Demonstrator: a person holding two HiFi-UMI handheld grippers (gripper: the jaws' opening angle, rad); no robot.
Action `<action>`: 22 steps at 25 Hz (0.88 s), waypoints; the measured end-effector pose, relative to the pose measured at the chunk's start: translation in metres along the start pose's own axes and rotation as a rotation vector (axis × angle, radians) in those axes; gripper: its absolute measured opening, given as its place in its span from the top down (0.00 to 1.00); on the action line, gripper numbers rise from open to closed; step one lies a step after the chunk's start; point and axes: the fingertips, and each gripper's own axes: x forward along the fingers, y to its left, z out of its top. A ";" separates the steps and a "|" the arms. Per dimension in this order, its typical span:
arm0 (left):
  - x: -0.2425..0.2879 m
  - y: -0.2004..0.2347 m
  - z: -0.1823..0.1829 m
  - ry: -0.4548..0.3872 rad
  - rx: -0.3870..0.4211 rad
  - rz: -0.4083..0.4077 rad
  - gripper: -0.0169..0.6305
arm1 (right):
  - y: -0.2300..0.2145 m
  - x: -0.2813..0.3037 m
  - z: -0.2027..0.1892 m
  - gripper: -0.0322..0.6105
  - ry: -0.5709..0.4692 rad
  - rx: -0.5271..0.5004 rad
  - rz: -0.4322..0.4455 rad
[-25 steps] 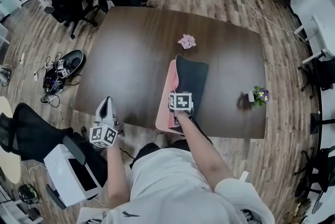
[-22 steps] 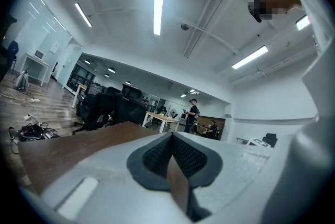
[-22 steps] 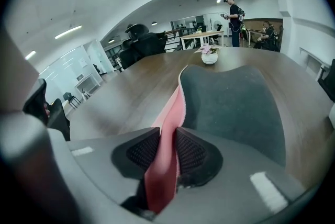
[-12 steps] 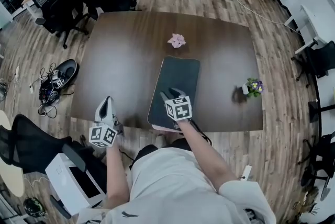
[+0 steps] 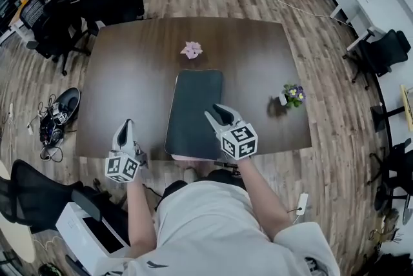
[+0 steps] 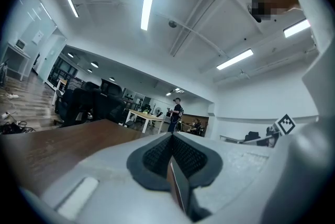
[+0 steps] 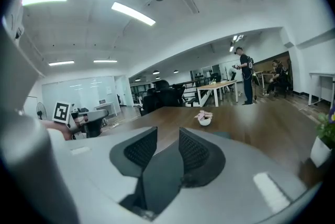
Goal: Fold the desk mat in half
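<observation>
My right gripper (image 5: pixel 217 113) no longer pinches the mat's pink edge. Its jaws, just narrowed to a half gap, hang empty above it. The mat (image 5: pixel 193 107) lies doubled, dark side up, at the counter's (image 5: pixel 129 75) near edge, so the fold looks done. My left gripper (image 5: pixel 127 126) has its jaws together.

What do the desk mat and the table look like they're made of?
Desk mat: likely soft fabric-topped foam or rubber; dark, matte, no glare, pink layer at its near edge.
Table: wood or wood-look laminate; dark brown with faint grain streaks, low sheen. Which, I can't tell.
</observation>
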 end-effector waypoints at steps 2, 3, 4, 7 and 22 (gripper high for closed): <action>0.007 -0.012 -0.002 -0.001 -0.001 -0.014 0.97 | -0.019 -0.024 0.007 0.74 -0.025 -0.013 -0.043; 0.010 -0.019 -0.002 -0.001 -0.002 -0.022 0.97 | -0.031 -0.038 0.010 0.74 -0.035 -0.015 -0.071; 0.014 -0.026 -0.003 0.000 -0.002 -0.031 0.97 | -0.044 -0.052 0.012 0.74 -0.047 -0.012 -0.101; 0.025 -0.050 -0.005 0.008 0.008 -0.068 0.97 | -0.084 -0.099 0.020 0.74 -0.102 0.023 -0.200; 0.044 -0.117 -0.013 0.019 0.028 -0.147 0.97 | -0.139 -0.213 0.033 0.95 -0.290 -0.021 -0.359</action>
